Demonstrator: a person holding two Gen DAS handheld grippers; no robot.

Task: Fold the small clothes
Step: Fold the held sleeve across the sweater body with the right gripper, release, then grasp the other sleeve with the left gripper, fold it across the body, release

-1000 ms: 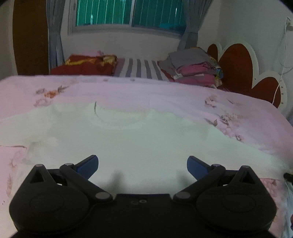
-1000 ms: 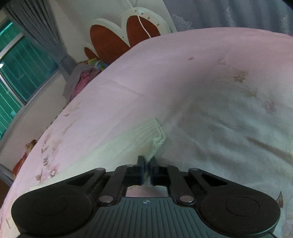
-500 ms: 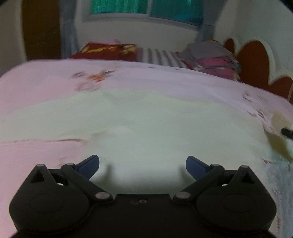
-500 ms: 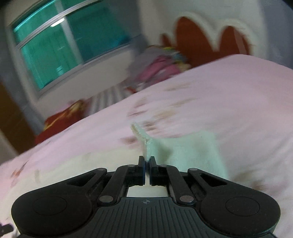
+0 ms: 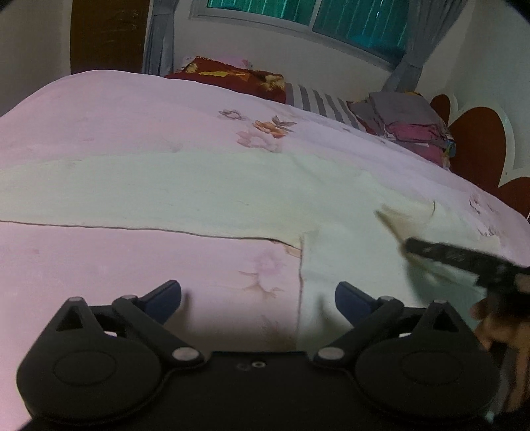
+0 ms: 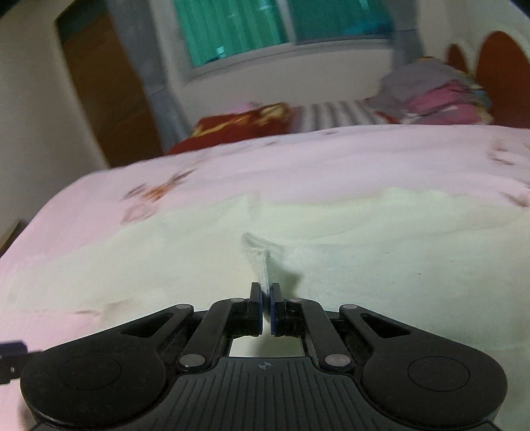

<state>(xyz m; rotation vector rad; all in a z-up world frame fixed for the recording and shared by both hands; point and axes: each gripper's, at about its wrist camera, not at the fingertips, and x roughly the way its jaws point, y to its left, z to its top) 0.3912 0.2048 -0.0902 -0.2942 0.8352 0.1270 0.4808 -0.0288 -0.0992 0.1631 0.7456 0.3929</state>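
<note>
So we've got the right gripper [image 6: 265, 300] pinched tight on the pale green shirt's [image 5: 205, 192] sleeve cuff [image 6: 260, 262] at lower centre, presumably to fold it inward, while the left gripper [image 5: 258, 296] hangs wide open and empty over the shirt's edge on the pink bedspread [image 5: 116, 116].

Home bedroom, bed [image 5: 116, 139] under pink floral cover, heart-shaped headboard [image 5: 480, 146] at its right end, folded clothes pile [image 5: 410, 127] beside headboard (pinks, greys), curtained window [image 5: 308, 20] on wall beyond bed
</note>
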